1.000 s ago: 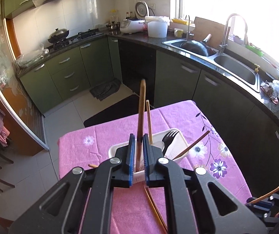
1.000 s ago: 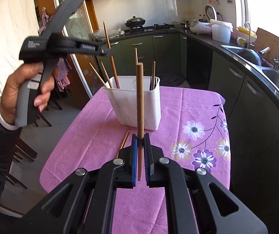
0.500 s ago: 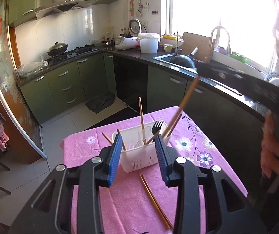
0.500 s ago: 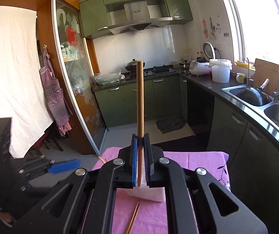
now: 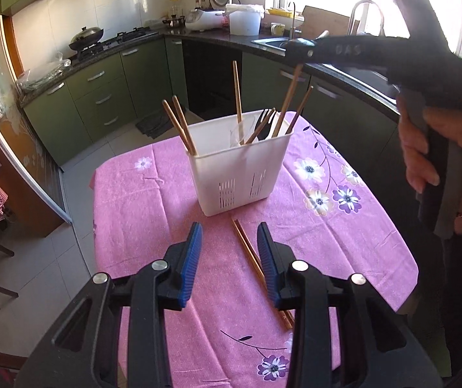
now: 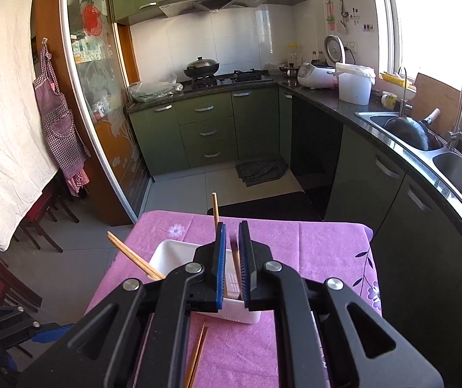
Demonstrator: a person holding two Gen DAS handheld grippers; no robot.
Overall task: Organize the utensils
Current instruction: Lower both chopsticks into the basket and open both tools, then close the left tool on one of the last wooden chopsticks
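A white slotted utensil holder (image 5: 240, 174) (image 6: 172, 253) stands on the pink floral tablecloth (image 5: 140, 213) and holds several wooden chopsticks and a black fork (image 5: 264, 123). Two chopsticks (image 5: 250, 255) (image 6: 197, 354) lie side by side on the cloth in front of it. My left gripper (image 5: 230, 258) hangs open and empty just above them. My right gripper (image 6: 231, 258) (image 5: 295, 45) hovers over the holder, its pads a narrow slit apart on the blurred top of a chopstick (image 6: 234, 255) (image 5: 287, 100) whose lower end is inside the holder.
A person's hand (image 5: 431, 148) grips the right tool at the table's right side. Dark green cabinets, a sink (image 6: 457, 168) with a wok, and a stove surround the table. A floor mat (image 6: 260, 169) lies beyond it. Chairs stand at the left.
My left gripper let go of its chopstick in the holder, opened and drew back low over the two on the cloth. My right gripper rose over the holder; its chopstick now sits lower between the pads.
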